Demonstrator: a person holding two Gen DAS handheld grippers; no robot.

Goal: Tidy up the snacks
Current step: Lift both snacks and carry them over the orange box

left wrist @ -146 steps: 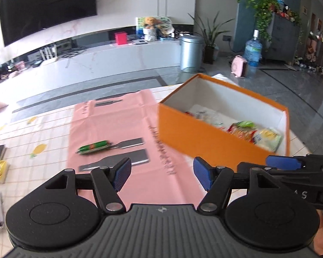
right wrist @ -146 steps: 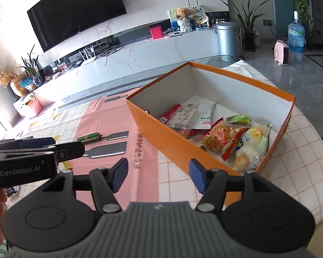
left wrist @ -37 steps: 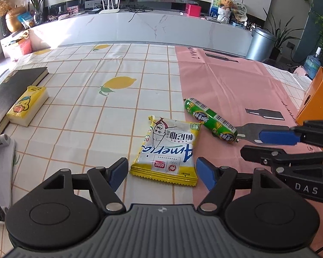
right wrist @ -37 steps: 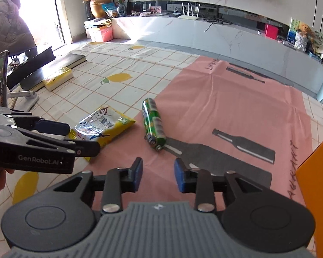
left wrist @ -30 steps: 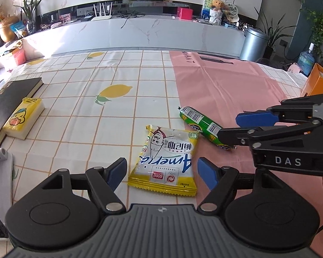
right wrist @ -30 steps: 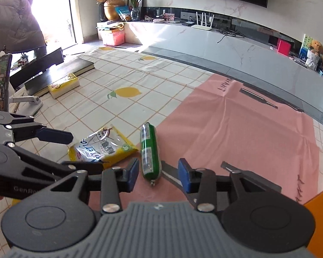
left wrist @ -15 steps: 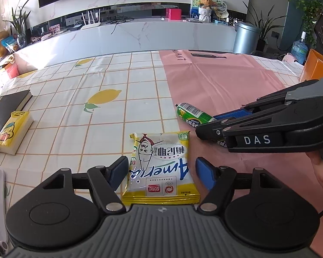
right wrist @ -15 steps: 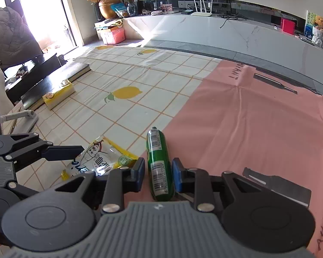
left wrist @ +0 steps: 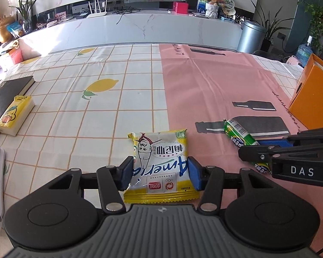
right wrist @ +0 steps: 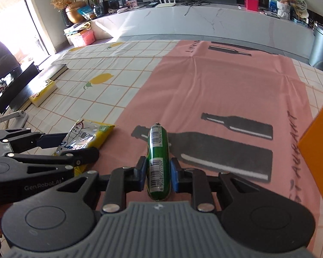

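Left gripper (left wrist: 160, 173): jaws, just closing, clasp the yellow packet (left wrist: 160, 163) lying on the desk (left wrist: 97, 116). Right gripper (right wrist: 157, 177): jaws clenched on the green sausage (right wrist: 158, 161), on the pink cloth (right wrist: 226, 86).

black grippers, blue pads (left wrist: 127, 173), silver screws
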